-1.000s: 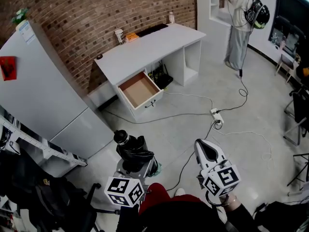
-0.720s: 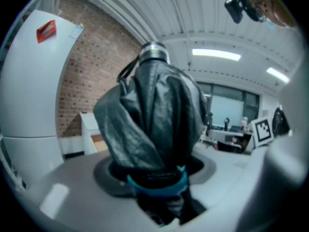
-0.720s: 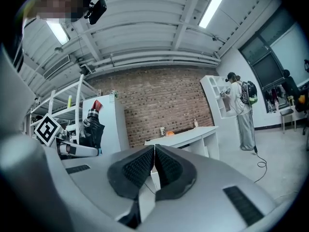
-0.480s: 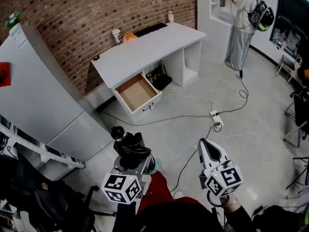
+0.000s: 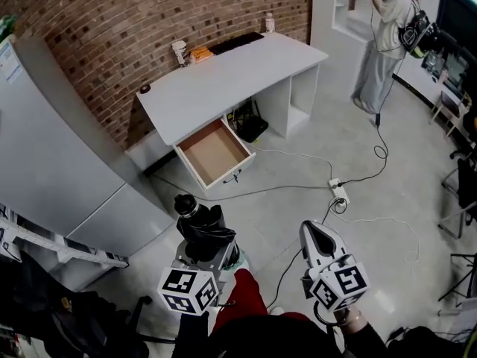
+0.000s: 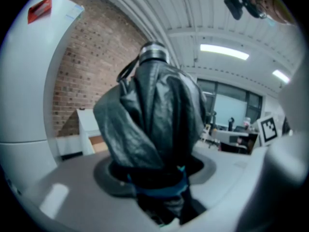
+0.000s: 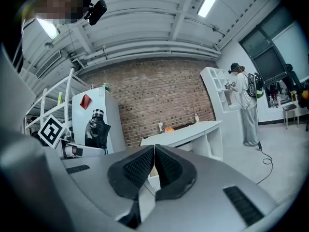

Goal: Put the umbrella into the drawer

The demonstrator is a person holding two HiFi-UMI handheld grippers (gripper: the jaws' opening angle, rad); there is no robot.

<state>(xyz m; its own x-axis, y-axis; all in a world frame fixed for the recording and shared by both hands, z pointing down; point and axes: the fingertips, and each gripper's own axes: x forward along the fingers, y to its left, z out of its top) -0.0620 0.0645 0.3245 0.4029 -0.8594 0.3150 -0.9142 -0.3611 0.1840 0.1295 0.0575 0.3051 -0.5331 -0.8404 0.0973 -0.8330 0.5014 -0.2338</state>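
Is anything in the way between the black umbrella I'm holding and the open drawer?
Nothing visible. Between the folded black umbrella in the left gripper and the open wooden drawer there is only grey floor, with a thin cable lying across it.

Grey left tool (image 5: 207,250), right tool (image 5: 314,230); 2 black-and-white marker cubes (image 5: 190,291); red garment (image 5: 244,301).

Black umbrella (image 5: 203,228), white desk (image 5: 223,73), brown drawer (image 5: 215,152), red-brick wall (image 5: 149,21), grey floor (image 5: 387,177)
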